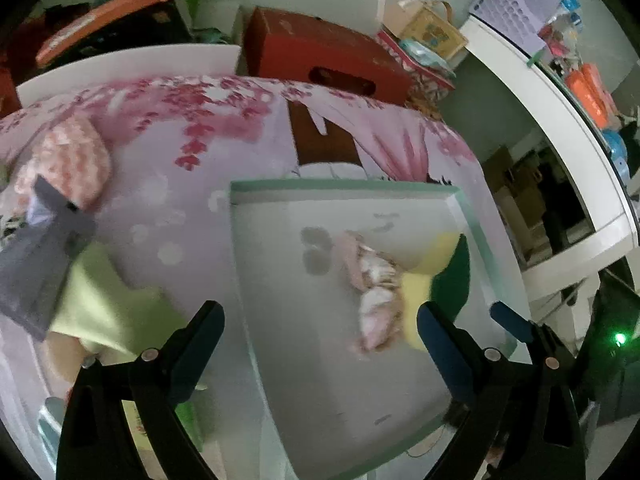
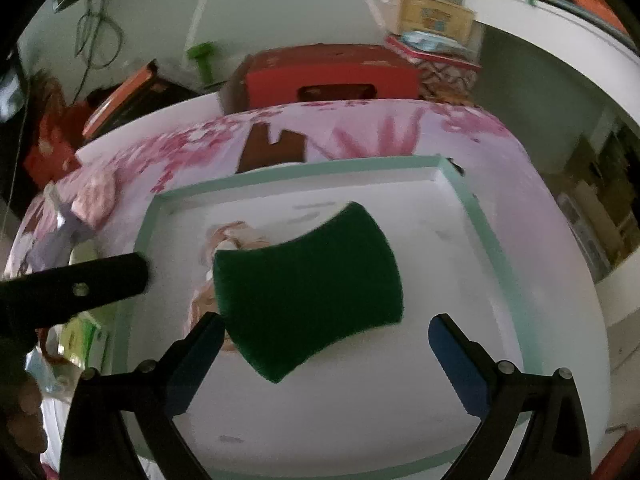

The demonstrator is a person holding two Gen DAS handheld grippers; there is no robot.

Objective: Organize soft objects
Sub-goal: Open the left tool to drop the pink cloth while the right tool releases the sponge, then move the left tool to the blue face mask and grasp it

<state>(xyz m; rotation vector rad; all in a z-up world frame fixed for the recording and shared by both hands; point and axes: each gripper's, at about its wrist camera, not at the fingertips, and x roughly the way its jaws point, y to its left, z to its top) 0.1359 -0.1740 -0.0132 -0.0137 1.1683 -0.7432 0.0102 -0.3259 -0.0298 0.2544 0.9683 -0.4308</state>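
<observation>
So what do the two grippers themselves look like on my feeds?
Both match: the left gripper and right gripper each have two black angular fingers lined with blue pads, with small silver round fasteners on the black frames. No cables, markings or sleeves are visible.

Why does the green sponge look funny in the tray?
The green sponge lies crooked in the white tray, one end overlapping a pink cloth. It seems blurred, perhaps just dropped between the open right gripper fingers. Nothing looks spilled or broken.
</observation>
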